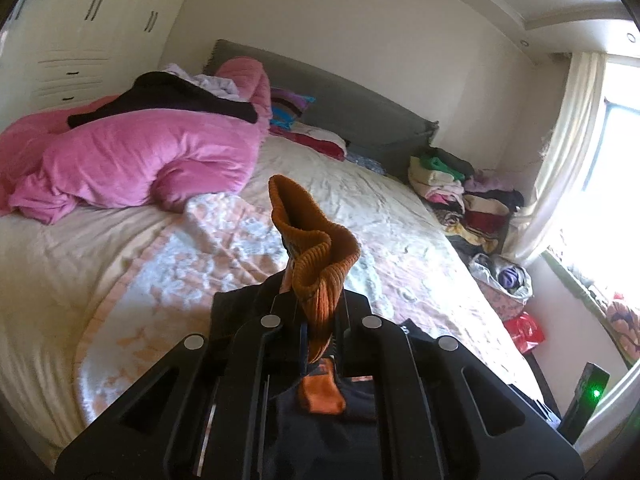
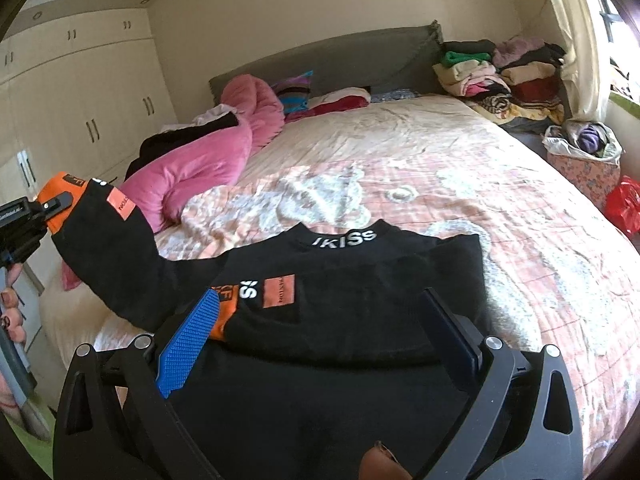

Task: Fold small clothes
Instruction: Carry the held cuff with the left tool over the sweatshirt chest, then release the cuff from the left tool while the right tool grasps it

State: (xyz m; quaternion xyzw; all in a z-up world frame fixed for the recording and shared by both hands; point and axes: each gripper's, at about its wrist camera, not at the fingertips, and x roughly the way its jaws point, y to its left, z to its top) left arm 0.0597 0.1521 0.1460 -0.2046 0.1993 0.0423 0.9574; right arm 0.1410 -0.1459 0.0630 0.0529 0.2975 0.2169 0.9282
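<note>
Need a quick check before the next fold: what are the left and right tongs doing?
Left tongs: shut on the orange cuff.
Right tongs: open, holding nothing, over the black sweater.

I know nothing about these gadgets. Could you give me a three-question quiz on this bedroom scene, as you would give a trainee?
1. True or false: the right gripper has its fingers clamped shut above the black sweater.
2. What does the left gripper hold? A) a red bag B) the sweater's orange cuff C) a pillow
3. What colour is the bunched duvet on the bed?

Key: 1. False, the fingers stand wide open. 2. B, shut on the cuff, with the sleeve lifted. 3. Pink.
</note>
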